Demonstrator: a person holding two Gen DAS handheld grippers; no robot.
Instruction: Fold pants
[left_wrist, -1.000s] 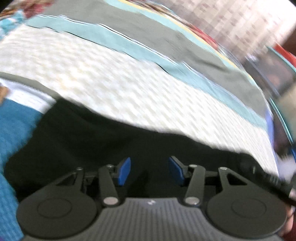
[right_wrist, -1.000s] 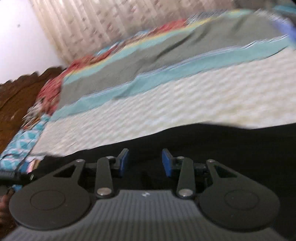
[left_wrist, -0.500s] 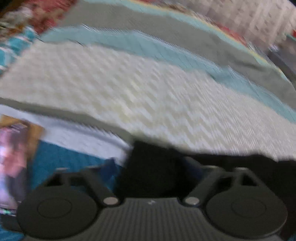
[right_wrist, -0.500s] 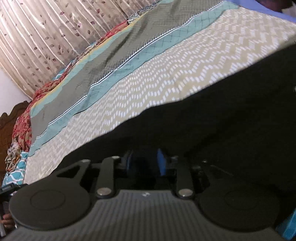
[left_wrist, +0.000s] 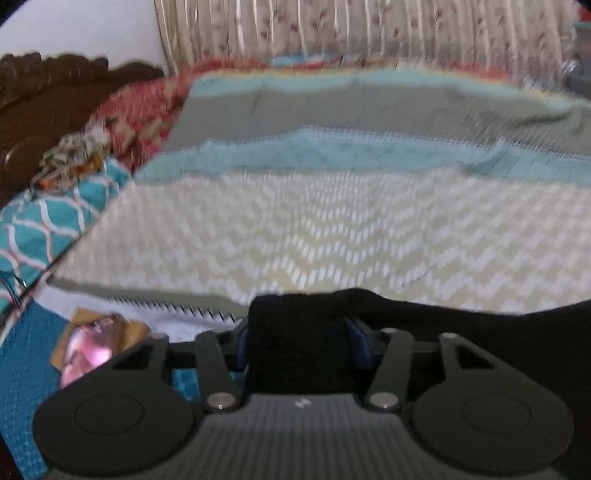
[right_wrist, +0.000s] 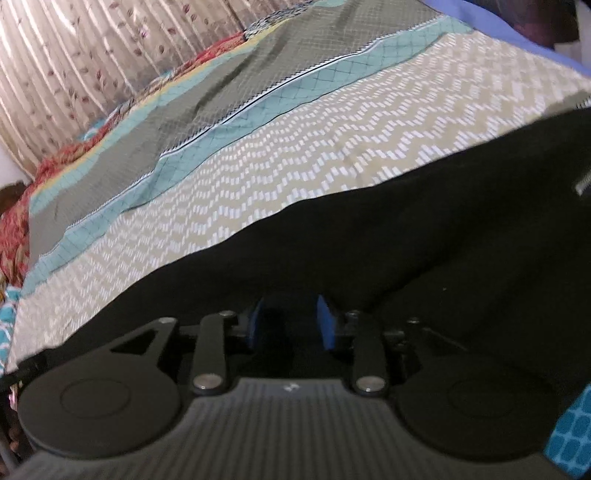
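Black pants (right_wrist: 443, 240) lie spread along the near edge of a bed, on a zigzag-patterned bedspread (right_wrist: 295, 155). My left gripper (left_wrist: 299, 343) is at one end of the pants (left_wrist: 480, 332). A thick wad of the black cloth fills the gap between its blue pads, and the gripper is shut on it. My right gripper (right_wrist: 291, 328) sits low over the middle of the pants. Its jaws are opening, black cloth lies between them, and the inner face of the right pad (right_wrist: 327, 328) shows bare.
Bedspread bands of teal and grey run beyond the zigzag (left_wrist: 332, 229). A dark wooden headboard (left_wrist: 55, 103) and a teal patterned cloth (left_wrist: 48, 221) are at the left, a curtain (left_wrist: 369, 29) behind. A shiny pink packet (left_wrist: 88, 354) lies by the left gripper.
The left view has swung to the end of the pants, and black cloth now fills the left jaws, which were empty. The right pads closed in on cloth, then spread apart again.
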